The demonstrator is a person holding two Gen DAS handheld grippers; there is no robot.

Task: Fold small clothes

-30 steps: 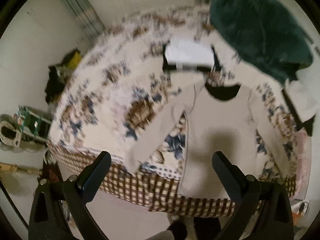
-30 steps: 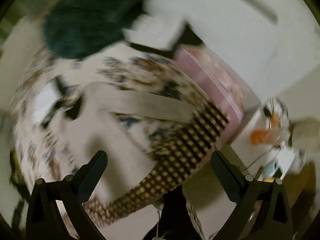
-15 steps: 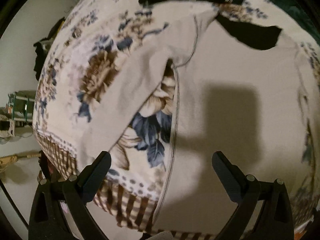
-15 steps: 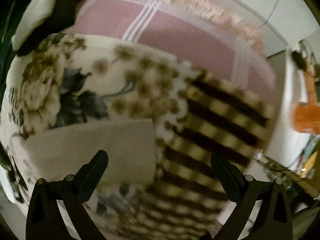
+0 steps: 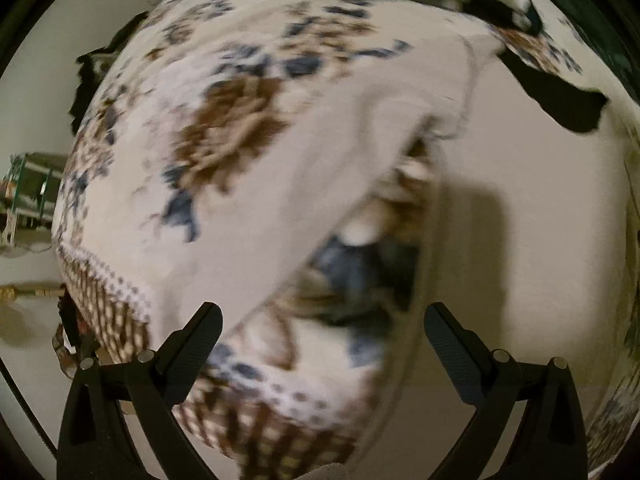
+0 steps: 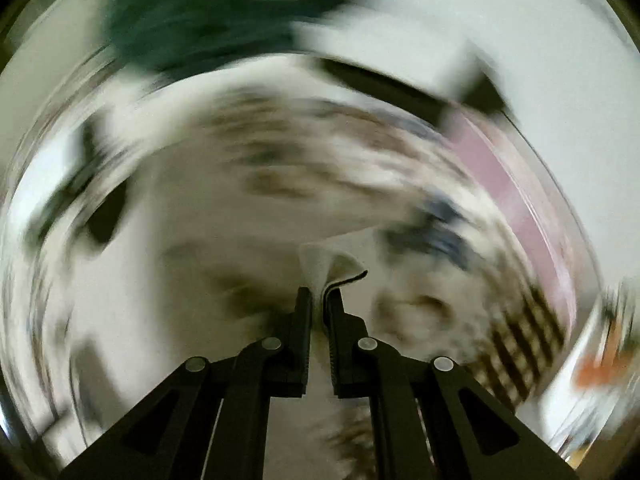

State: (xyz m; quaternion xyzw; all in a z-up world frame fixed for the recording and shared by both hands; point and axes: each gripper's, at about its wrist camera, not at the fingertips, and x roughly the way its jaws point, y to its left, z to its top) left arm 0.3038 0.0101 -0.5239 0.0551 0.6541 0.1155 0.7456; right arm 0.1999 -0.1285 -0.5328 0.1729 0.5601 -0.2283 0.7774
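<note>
Right gripper (image 6: 318, 300), bottom centre: jaws closing, clenched on the beige sleeve cuff (image 6: 332, 258).
Left gripper (image 5: 322, 344), bottom of frame: jaws spread wide, nothing between; left sleeve (image 5: 304, 184) just beyond.
Beige top (image 5: 540, 208), flat on floral bedspread (image 5: 224, 132), mid-frame.
Advisable: pinch cuff edge only, avoid snagging bedspread.

Left gripper (image 5: 322, 346) points steeply down, jaws wide apart; right gripper (image 6: 318, 300) jaws closing, pinching cloth (image 6: 320, 266).
</note>
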